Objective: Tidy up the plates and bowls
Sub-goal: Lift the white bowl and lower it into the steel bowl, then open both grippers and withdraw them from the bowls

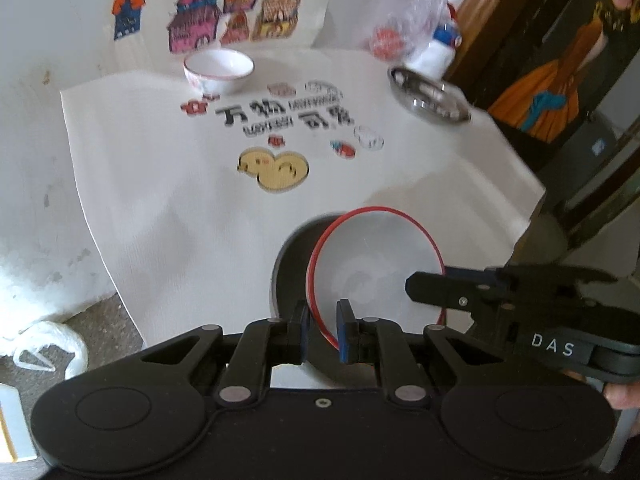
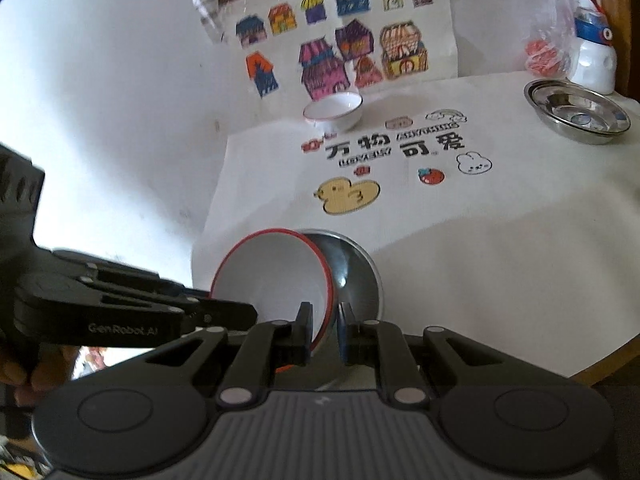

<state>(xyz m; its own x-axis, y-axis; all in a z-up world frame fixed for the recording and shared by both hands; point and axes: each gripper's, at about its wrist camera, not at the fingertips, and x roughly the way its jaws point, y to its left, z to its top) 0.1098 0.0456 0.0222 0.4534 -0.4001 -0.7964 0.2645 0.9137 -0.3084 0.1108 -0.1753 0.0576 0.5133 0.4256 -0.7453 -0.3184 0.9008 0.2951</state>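
the left gripper (image 1: 323,330) has its fingers nearly closed, clamped on the thin rim of a round, smooth white bowl (image 1: 376,264) edged in red; the right gripper (image 2: 325,330) grips the opposite rim the same way, its fingers just as narrow. the bowl is tilted between them, over a shiny steel plate (image 2: 356,268) lying on the tabletop (image 2: 500,280), which is covered in matte white cloth. whether the bowl touches the plate cannot be told; much of the plate is hidden behind the bowl

far beyond the fingers a small glossy white bowl (image 2: 333,111) with a thin red rim stands by the wall, and off to the right a second shallow steel plate (image 2: 576,114) sits near a white plastic bottle (image 2: 594,60) with a blue band, part hidden by a clear crinkled bag (image 2: 548,40)

the cloth shows a yellow duck (image 2: 347,196) and the characters 万物可爱 (image 2: 394,148); the smaller lettering is too blurred to read. the grippers carry "das" and "genrobot.ai"
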